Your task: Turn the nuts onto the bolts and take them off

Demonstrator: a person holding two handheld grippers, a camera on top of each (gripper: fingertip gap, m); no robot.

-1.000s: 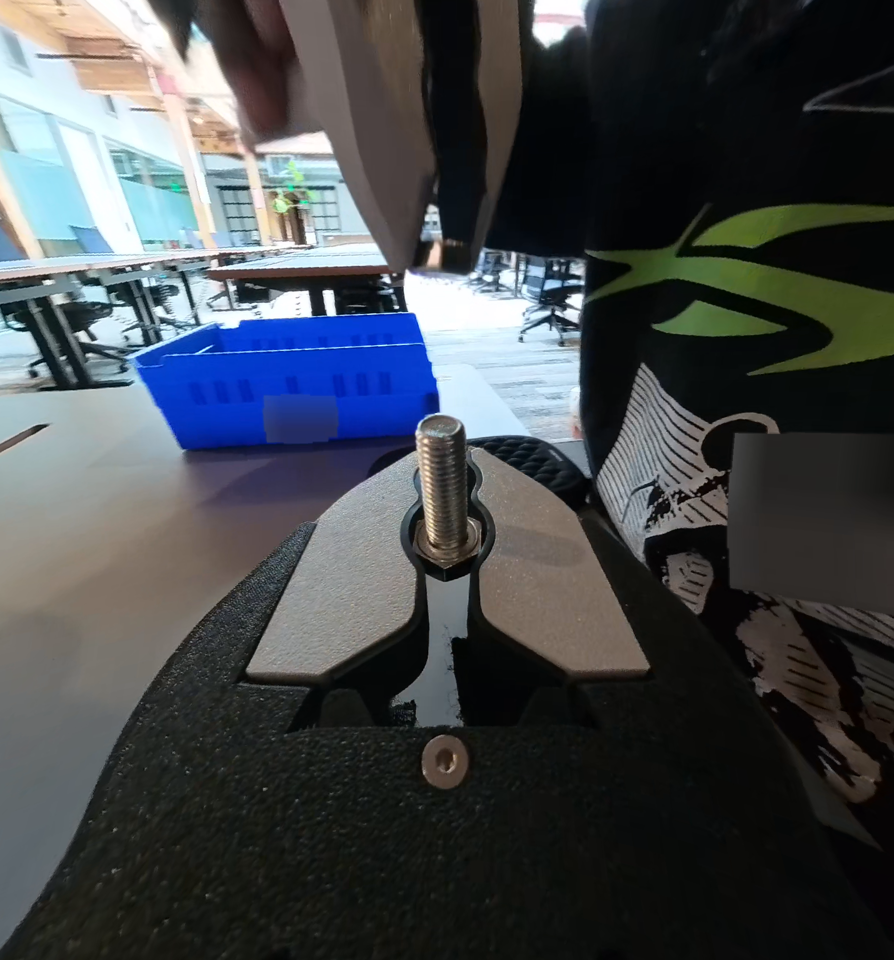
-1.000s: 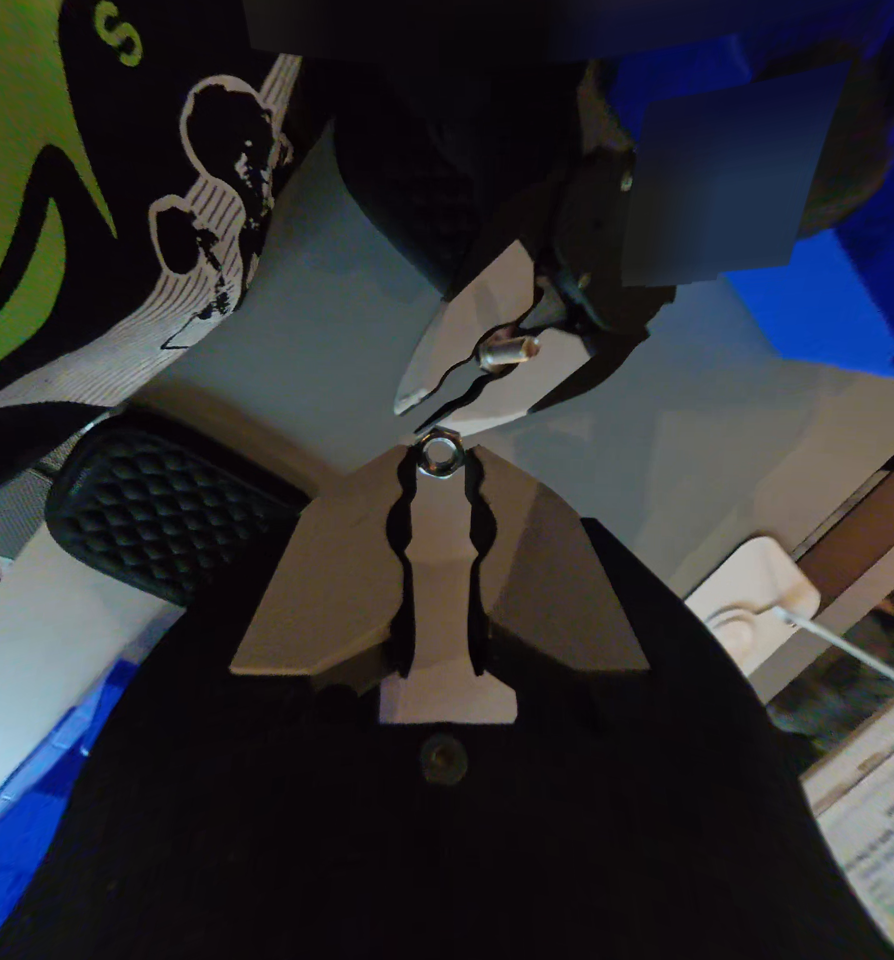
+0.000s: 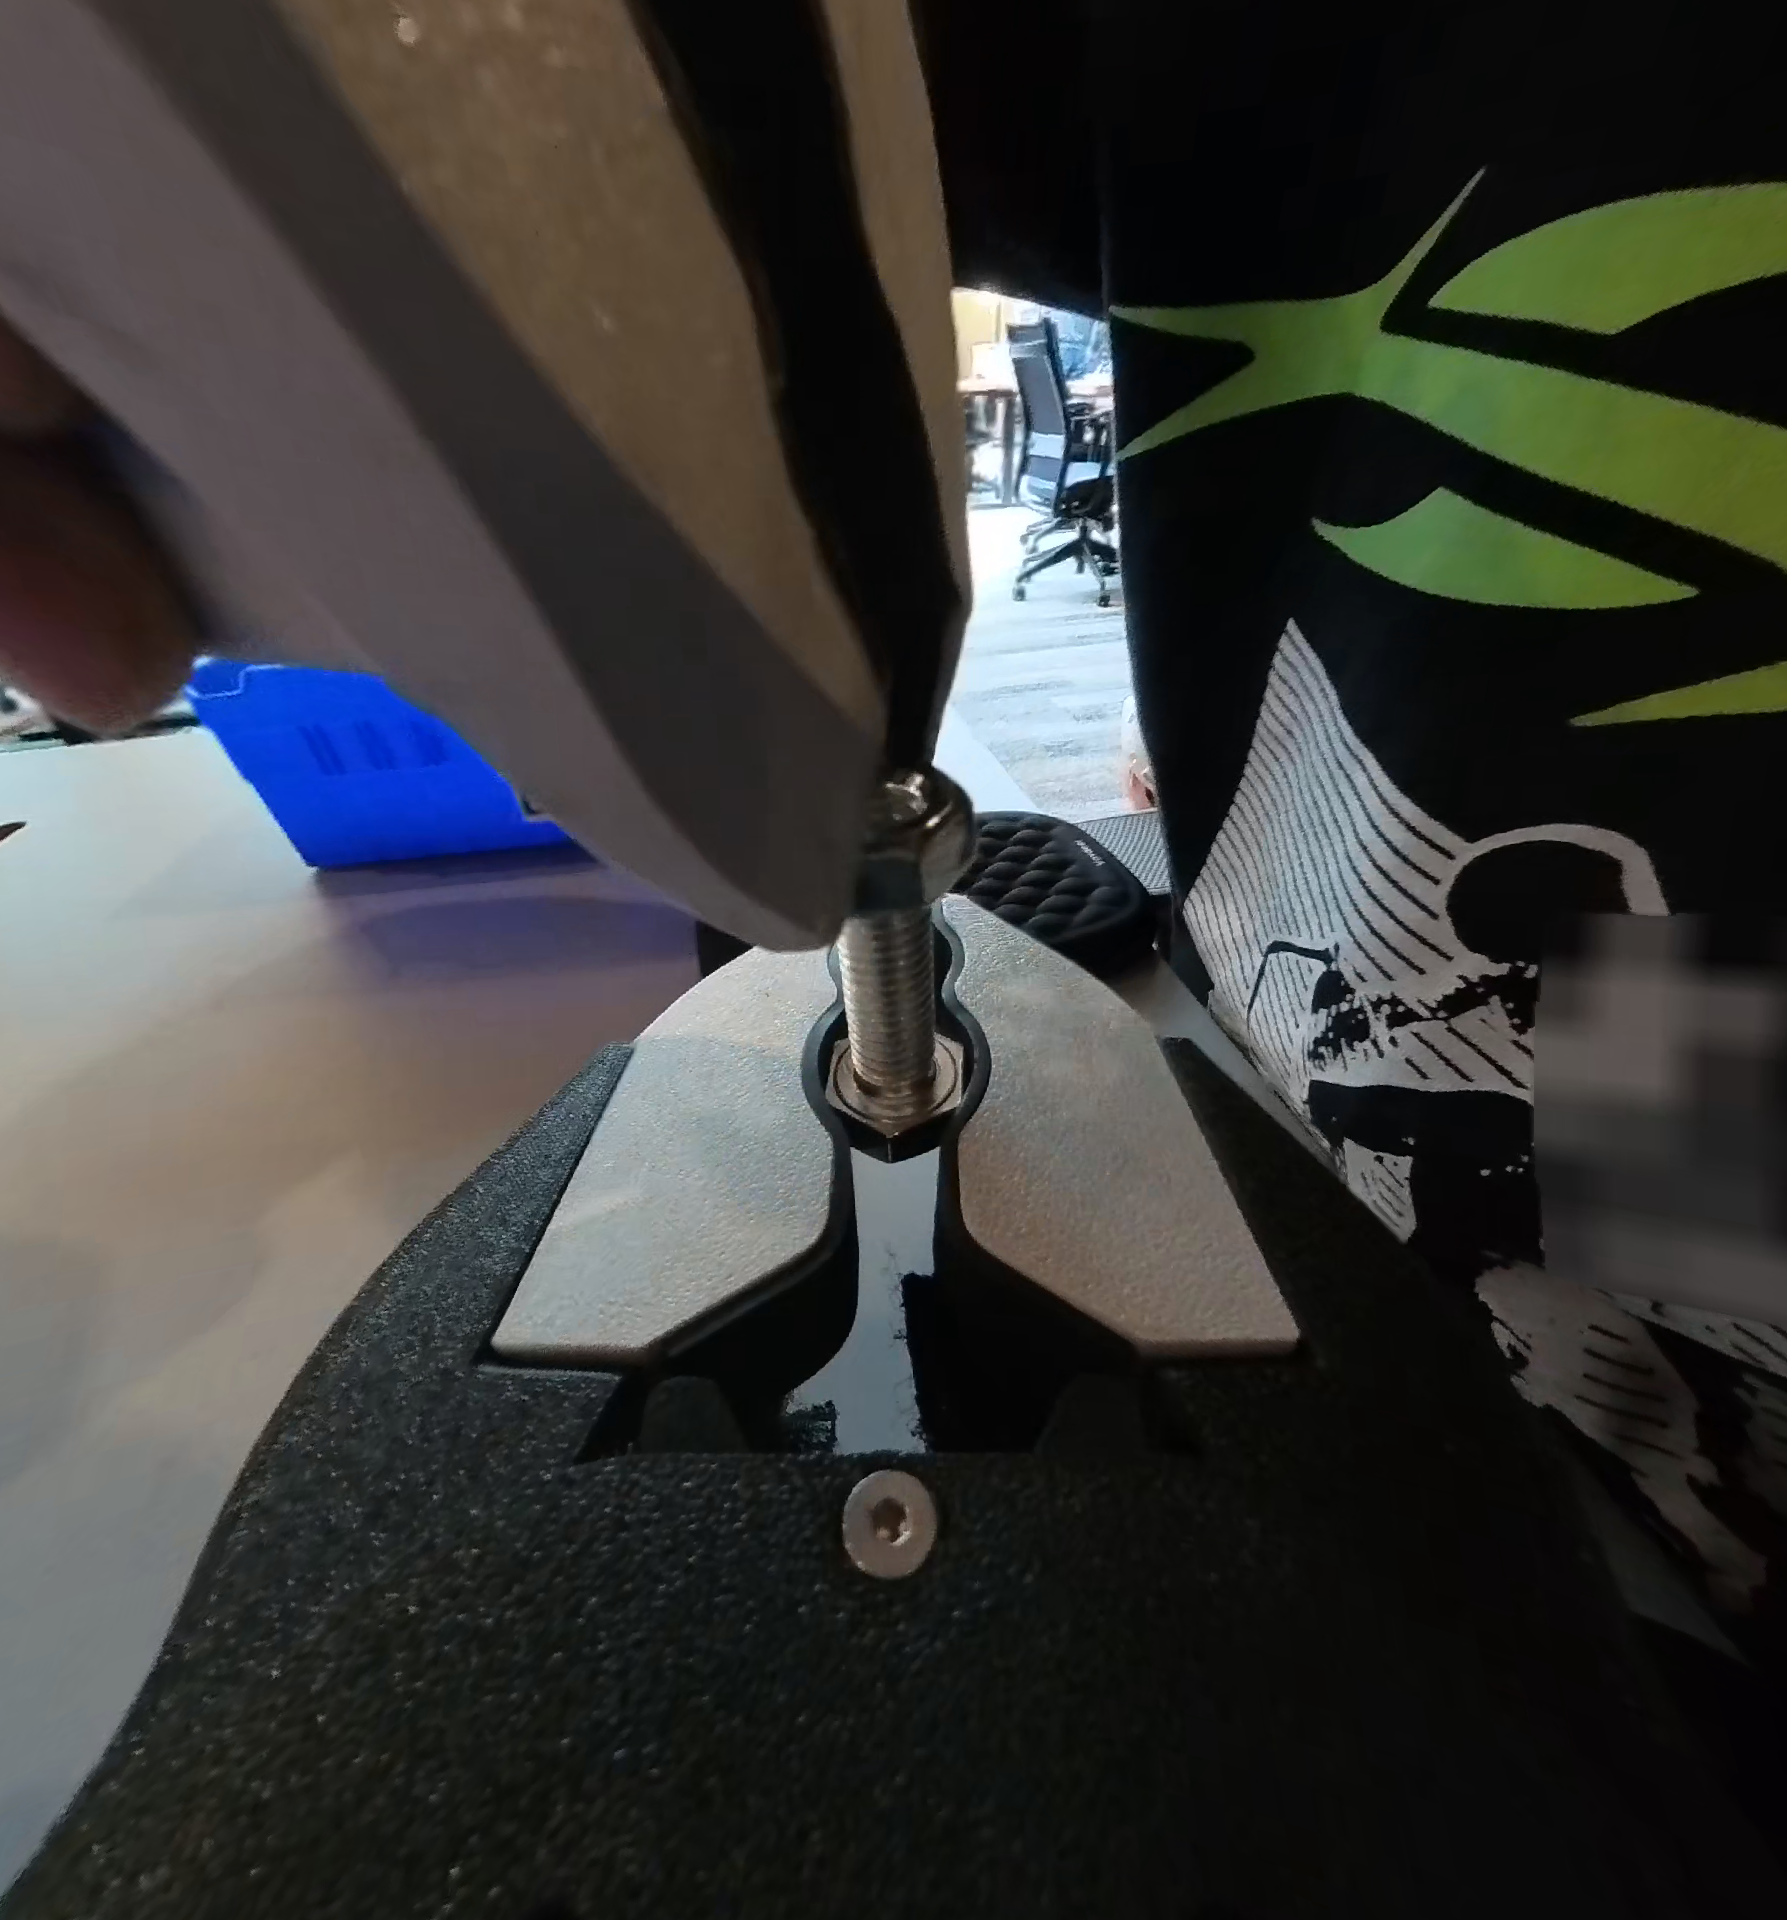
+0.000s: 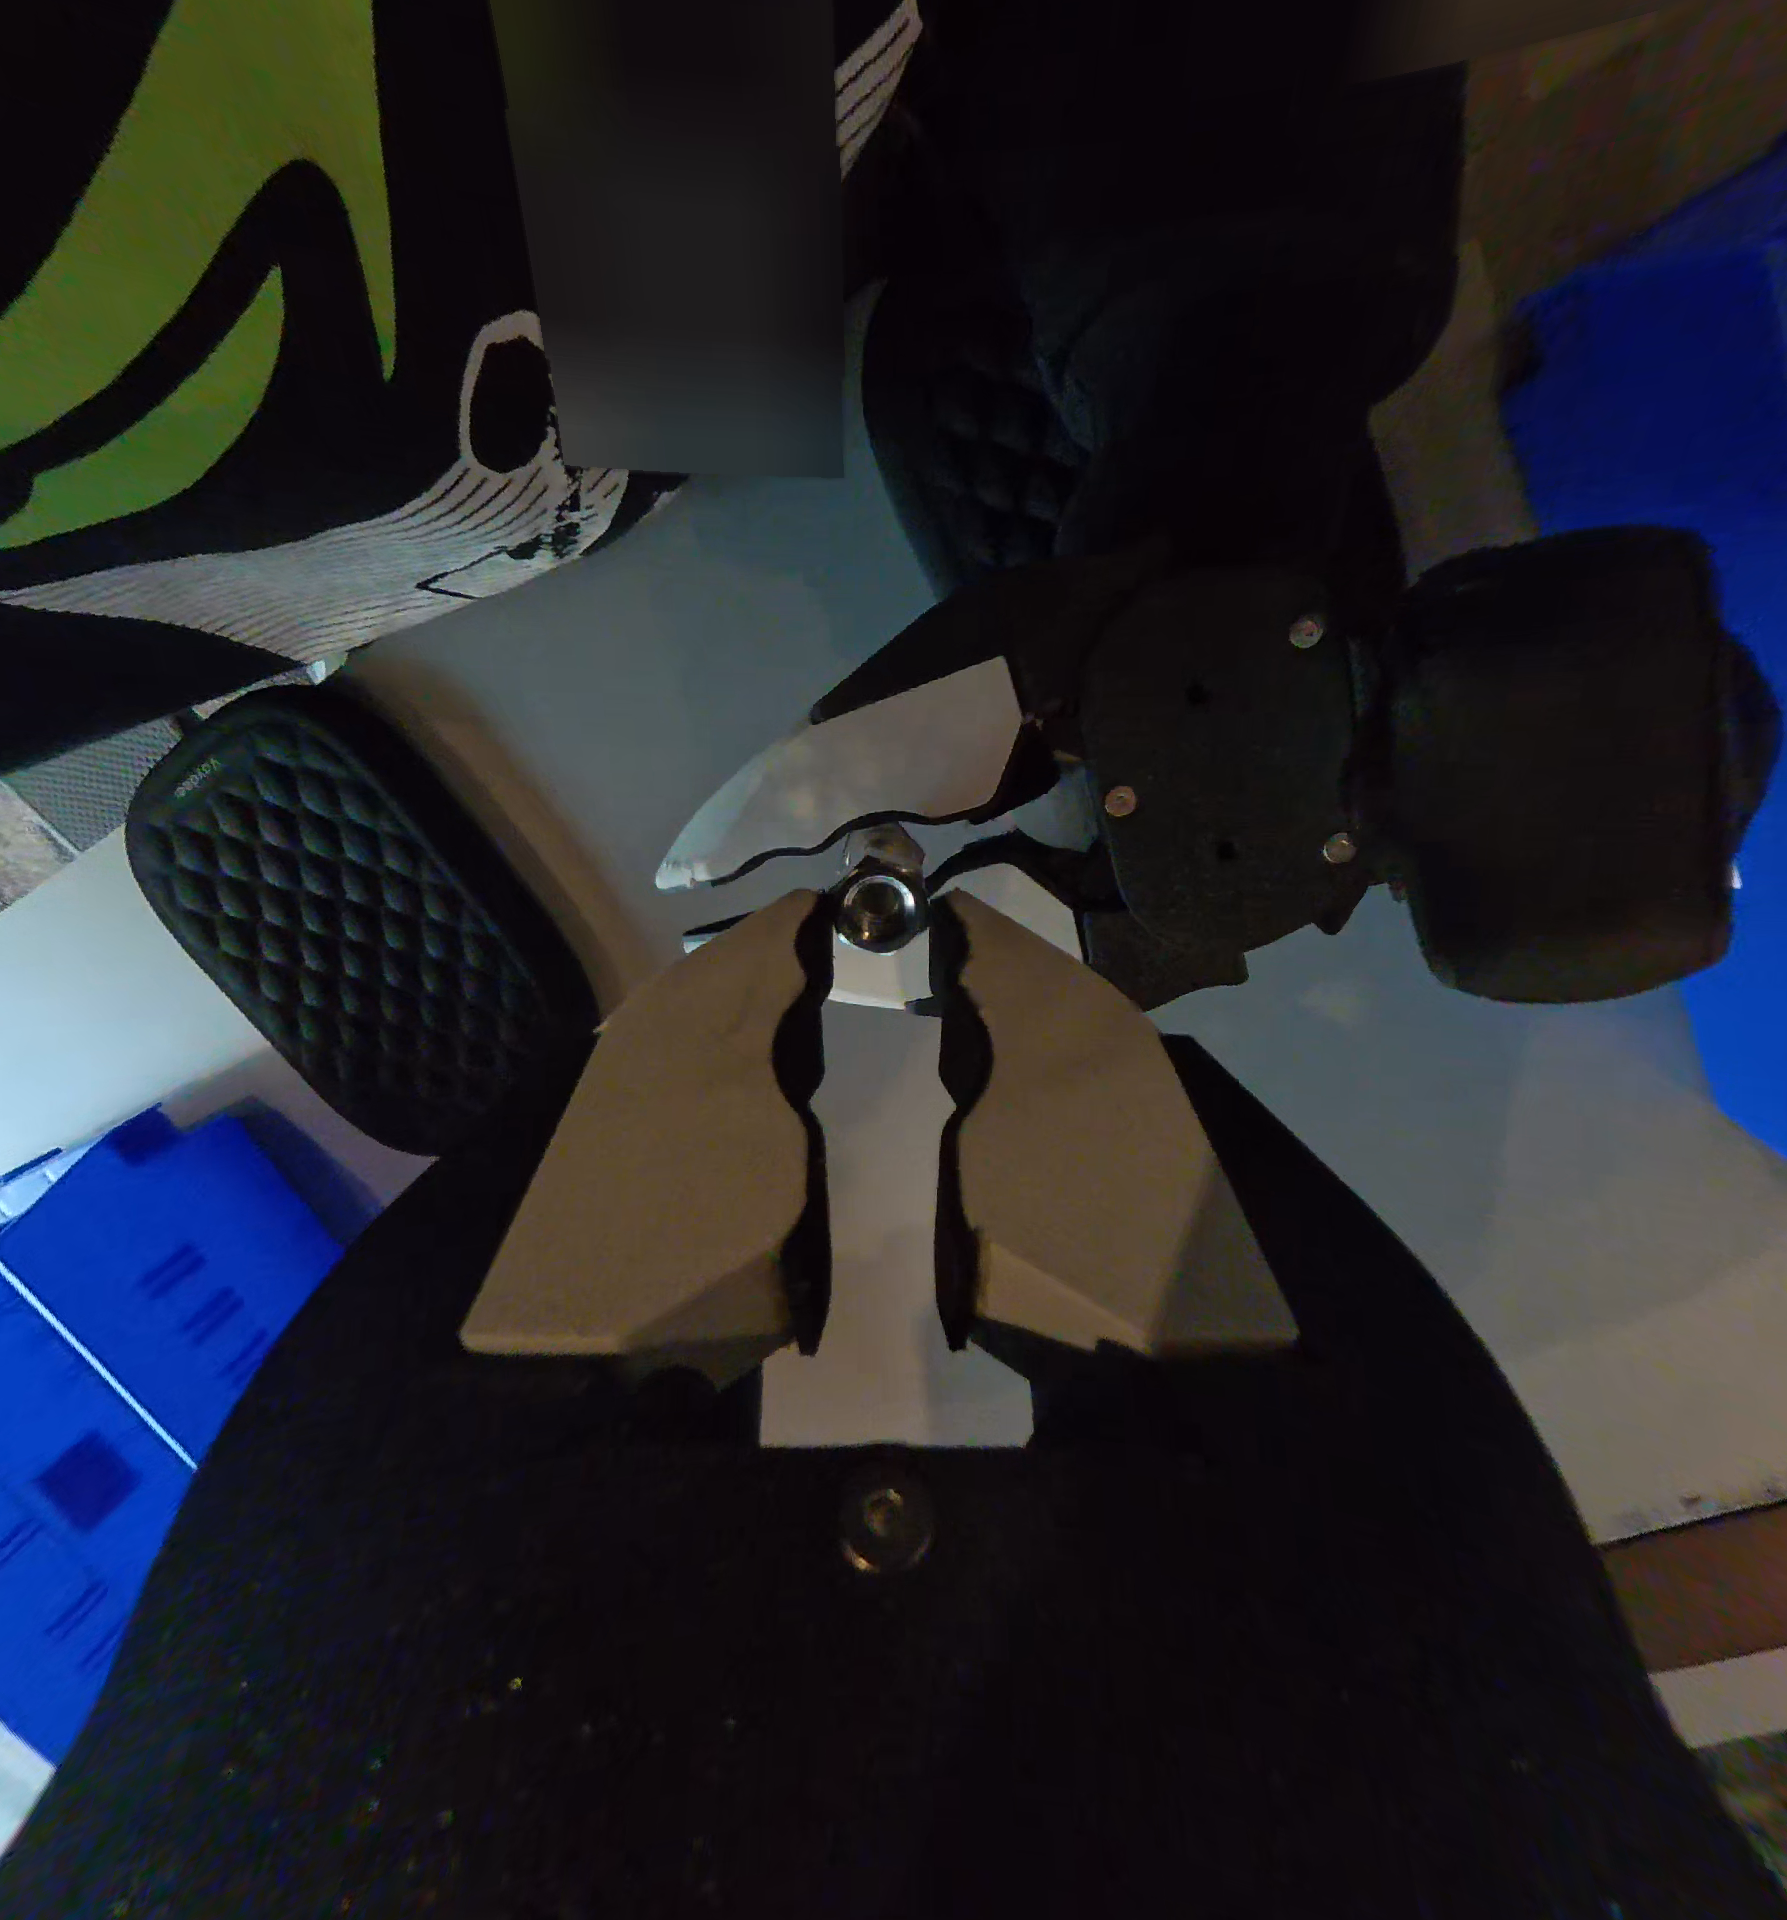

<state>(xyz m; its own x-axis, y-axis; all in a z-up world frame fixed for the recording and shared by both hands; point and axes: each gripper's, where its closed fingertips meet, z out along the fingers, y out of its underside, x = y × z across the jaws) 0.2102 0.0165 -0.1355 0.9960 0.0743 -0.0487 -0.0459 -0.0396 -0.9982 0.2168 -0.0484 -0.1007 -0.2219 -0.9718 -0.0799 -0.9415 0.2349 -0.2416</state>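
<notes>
lowered right gripper [image 4: 876, 914] sets nut [image 3: 920, 831] on bolt [image 3: 887, 997].

Left wrist view daylit, near foreground blurred; right wrist view dim, bluish, edges fisheye-bent.

My table [image 3: 245, 1091] is a pale, smooth top, and I take the black quilted pad [image 4: 359, 925] on it as my landmark; in the left wrist view the pad [image 3: 1055, 883] sits at the table's near edge, right by my shirt. A blue bin [image 3: 390, 769] stands on the table well to the left of the pad and farther back. In the right wrist view another blue bin [image 4: 89, 1382] lies just below the pad, and a third blue bin [image 4: 1699, 436] rests on the top well apart from the pad, to the upper right.
</notes>
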